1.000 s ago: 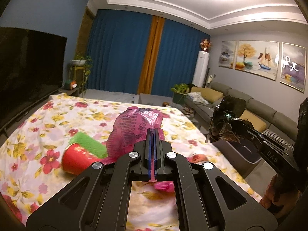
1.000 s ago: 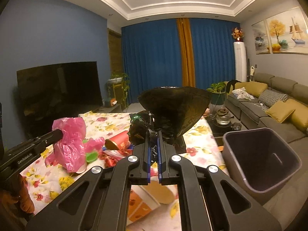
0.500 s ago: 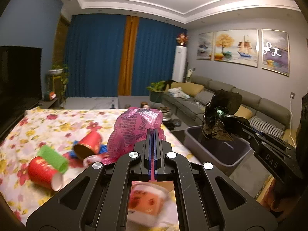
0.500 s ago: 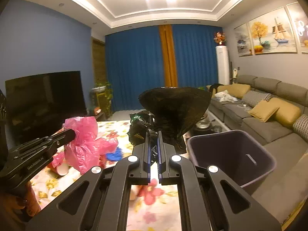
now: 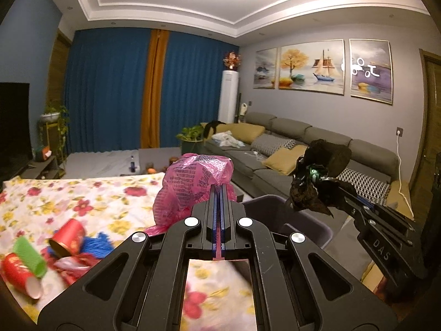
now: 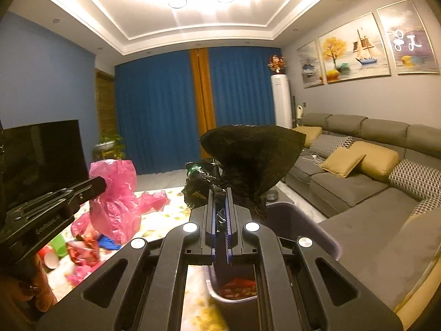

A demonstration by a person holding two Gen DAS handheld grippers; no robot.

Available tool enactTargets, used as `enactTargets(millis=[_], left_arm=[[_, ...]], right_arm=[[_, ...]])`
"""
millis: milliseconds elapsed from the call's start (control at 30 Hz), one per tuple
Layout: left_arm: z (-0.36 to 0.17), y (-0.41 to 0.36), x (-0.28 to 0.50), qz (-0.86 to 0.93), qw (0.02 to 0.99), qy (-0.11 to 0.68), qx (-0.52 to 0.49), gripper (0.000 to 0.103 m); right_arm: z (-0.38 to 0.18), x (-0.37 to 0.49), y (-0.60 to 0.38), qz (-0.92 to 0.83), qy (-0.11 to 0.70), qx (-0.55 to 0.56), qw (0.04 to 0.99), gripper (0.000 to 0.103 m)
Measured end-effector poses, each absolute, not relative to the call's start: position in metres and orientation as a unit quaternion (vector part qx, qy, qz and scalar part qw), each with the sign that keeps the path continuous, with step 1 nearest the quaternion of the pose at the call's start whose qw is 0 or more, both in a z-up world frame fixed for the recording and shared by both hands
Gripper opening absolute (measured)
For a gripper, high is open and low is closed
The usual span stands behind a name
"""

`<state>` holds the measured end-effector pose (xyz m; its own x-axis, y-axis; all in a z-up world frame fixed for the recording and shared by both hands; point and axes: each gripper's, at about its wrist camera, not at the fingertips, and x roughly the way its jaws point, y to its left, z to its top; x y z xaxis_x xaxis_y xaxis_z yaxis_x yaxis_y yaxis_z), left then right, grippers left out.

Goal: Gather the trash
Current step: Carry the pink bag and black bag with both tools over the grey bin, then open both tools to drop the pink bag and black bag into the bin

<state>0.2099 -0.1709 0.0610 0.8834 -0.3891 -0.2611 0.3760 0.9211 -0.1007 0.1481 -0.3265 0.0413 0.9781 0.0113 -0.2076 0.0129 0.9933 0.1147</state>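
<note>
My left gripper is shut on a crumpled pink plastic bag, held above the edge of the flowered table. It also shows in the right wrist view. My right gripper is shut on a black plastic bag, held over the grey trash bin. The black bag also shows in the left wrist view. The bin holds some red trash.
Red paper cups, a green cup, blue and red wrappers lie on the table's left. A grey sofa runs along the right wall. A TV stands at the left.
Both grippers have swung right from over the table toward the bin, carrying their bags. The bin now lies under the right gripper and just beyond the left one.
</note>
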Motion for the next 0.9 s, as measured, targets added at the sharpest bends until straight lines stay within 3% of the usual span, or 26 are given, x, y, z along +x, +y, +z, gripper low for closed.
enactTargets(millis=[333, 900], left_arm=[[0.044, -0.234, 0.248, -0.23, 0.961, 0.156, -0.016, 0.001], [0.023, -0.258, 0.272, -0.236, 0.955, 0.177, -0.015, 0.001]], right_arm=[[0.033, 0.169, -0.362, -0.02, 0.111, 0.07, 0.991, 0.006], [0.019, 0.19, -0.379, -0.02, 0.123, 0.091, 0.988, 0.006]])
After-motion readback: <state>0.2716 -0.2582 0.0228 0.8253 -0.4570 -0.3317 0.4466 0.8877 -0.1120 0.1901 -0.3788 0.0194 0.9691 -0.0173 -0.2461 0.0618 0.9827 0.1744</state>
